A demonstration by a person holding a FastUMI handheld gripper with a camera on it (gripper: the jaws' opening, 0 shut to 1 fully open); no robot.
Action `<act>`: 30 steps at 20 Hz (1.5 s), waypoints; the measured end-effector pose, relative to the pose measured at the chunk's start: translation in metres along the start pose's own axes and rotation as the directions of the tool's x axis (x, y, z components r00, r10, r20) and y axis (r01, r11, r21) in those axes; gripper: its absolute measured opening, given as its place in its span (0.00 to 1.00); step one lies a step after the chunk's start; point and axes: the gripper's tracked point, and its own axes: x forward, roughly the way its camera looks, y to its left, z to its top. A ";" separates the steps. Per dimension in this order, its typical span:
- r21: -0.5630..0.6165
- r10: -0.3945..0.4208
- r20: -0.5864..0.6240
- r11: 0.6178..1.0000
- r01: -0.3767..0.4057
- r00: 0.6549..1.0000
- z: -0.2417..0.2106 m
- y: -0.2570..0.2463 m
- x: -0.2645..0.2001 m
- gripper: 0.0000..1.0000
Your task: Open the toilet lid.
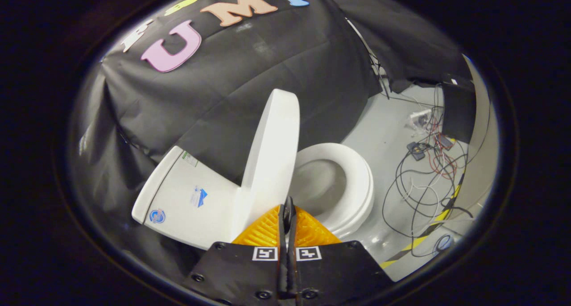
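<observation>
White toilet lid (pixel 273 150) stands raised above the seat (pixel 357 181); my fingers (pixel 272 221), pressed together and empty, need only withdraw.

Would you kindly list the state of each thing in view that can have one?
Toilet lid: raised, standing nearly upright by the tank.
Toilet seat: down on the bowl.
Gripper: fingers together, just short of the lid's edge, gripping nothing.
Cables: lying loose on the floor.

Black cloth wall (pixel 250 87); grey floor (pixel 383 132), tangled cables (pixel 428 172).
</observation>
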 end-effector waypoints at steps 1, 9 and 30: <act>-0.009 -0.001 0.004 1.000 0.001 1.000 0.002 0.004 -0.001 0.01; -0.092 -0.022 0.035 0.995 0.025 0.999 0.011 0.031 -0.007 0.01; -0.180 0.052 0.081 0.983 -0.036 0.995 0.024 0.097 -0.018 0.01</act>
